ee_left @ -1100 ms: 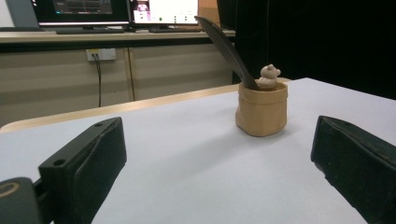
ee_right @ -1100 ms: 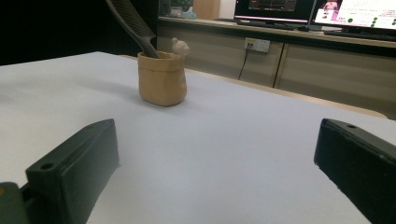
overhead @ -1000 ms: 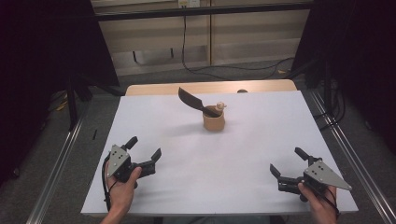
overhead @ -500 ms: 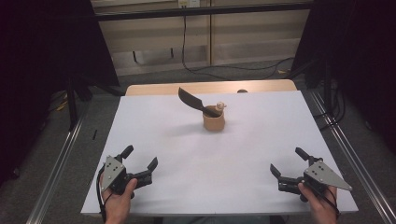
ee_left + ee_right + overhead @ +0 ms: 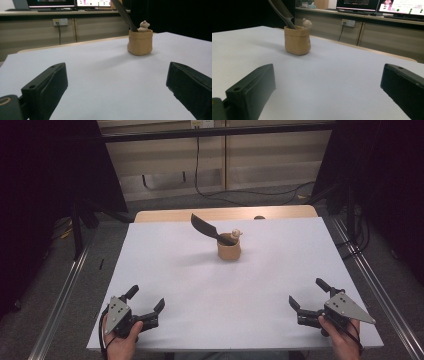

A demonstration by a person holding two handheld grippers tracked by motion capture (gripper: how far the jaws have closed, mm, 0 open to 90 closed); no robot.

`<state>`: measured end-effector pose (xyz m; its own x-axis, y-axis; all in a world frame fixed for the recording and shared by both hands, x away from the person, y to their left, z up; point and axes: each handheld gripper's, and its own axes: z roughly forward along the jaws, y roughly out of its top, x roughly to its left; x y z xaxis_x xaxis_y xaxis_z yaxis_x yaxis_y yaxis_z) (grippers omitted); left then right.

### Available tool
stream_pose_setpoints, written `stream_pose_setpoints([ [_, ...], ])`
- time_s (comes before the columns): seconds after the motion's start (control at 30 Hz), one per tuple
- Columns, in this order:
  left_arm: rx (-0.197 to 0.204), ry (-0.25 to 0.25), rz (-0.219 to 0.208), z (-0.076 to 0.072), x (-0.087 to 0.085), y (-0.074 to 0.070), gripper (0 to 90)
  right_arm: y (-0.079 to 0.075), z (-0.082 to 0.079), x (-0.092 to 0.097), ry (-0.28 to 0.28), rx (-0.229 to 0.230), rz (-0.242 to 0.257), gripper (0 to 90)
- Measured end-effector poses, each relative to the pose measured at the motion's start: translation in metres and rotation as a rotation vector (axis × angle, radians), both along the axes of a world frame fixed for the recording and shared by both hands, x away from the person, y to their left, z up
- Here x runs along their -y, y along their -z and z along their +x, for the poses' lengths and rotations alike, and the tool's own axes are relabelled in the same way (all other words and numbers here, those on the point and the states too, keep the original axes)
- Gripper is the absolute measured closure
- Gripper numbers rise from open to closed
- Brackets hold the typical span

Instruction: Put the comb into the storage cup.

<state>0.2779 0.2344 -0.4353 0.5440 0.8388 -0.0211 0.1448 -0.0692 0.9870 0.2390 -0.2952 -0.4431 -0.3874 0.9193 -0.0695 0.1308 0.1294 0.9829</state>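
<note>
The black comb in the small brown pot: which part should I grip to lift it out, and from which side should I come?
Grip the comb on its broad free end, which sticks up and leans toward the table's left, away from the pot. Come from above on the left side, probably with the left hand-held gripper, whose jaws stand open. The lower end sits inside the pot beside a small figure, so it is hard to reach.

On the white tabletop [image 5: 200,270] a small tan pot [image 5: 229,251] stands well ahead of both sets of fingers, roughly midway between them. A dark spatula [image 5: 207,228] leans out of it, beside a small pale figure [image 5: 236,234]. The left gripper [image 5: 146,301] and right gripper [image 5: 308,295] rest at the near edge, fingers spread wide, holding nothing.
</note>
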Motion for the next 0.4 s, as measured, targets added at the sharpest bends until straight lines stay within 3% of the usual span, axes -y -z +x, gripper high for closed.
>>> stream_pose_setpoints([
  [0.07, 0.004, -0.013, 0.015, -0.0005, -0.0016, -0.0001, 3.5, -0.0003, -0.0009, -0.0005, -0.003, 0.006, -0.004, 0.0],
  [0.17, -0.01, -0.024, 0.0, 0.0005, -0.0011, 0.0008, 3.4, 0.0001, -0.0003, -0.0005, -0.006, 0.005, -0.01, 0.0],
  [0.4, -0.019, -0.023, 0.009, 0.0013, 0.0005, 0.0007, 3.3, -0.0001, 0.0, 0.0001, -0.006, 0.002, -0.003, 0.0],
])
